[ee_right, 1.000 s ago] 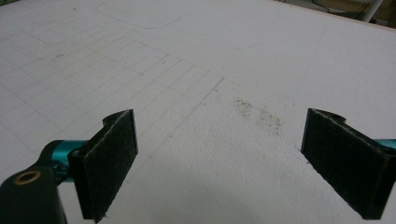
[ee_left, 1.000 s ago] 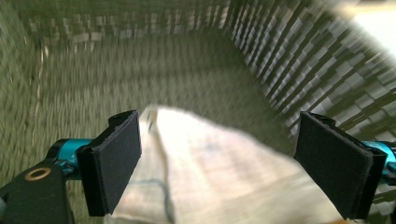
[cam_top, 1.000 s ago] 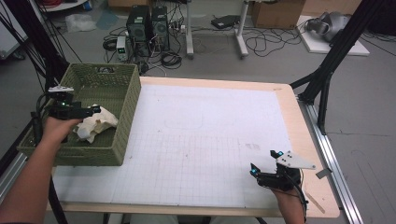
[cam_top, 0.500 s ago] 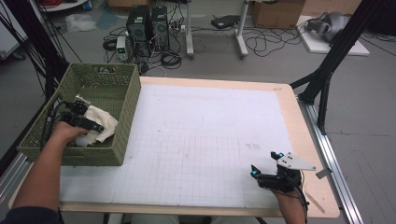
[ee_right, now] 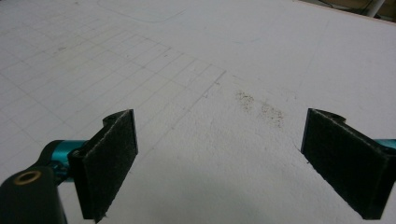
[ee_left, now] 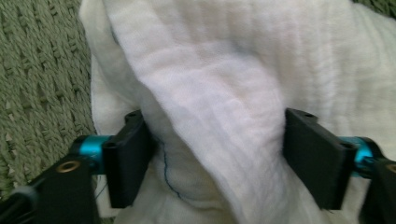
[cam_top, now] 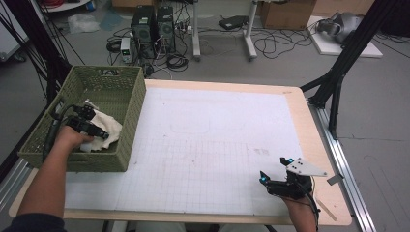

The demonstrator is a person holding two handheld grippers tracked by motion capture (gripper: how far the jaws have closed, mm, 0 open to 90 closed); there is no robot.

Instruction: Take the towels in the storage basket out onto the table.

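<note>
Lying crumpled in the green woven basket at the desk's left edge, the white cloth sits between the left gripper jaws, which have just been closing around a fold. Further right, the right gripper rests on the white desk, jaws released.

White cloth, thin blue stitching; green woven basket; white gridded table mat.

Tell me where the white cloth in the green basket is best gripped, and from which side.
Grip the raised fold of the white cloth from above. It stands up as a ridge, and the left tongs, just closing, already straddle it; the green basket walls block a sideways approach.
</note>
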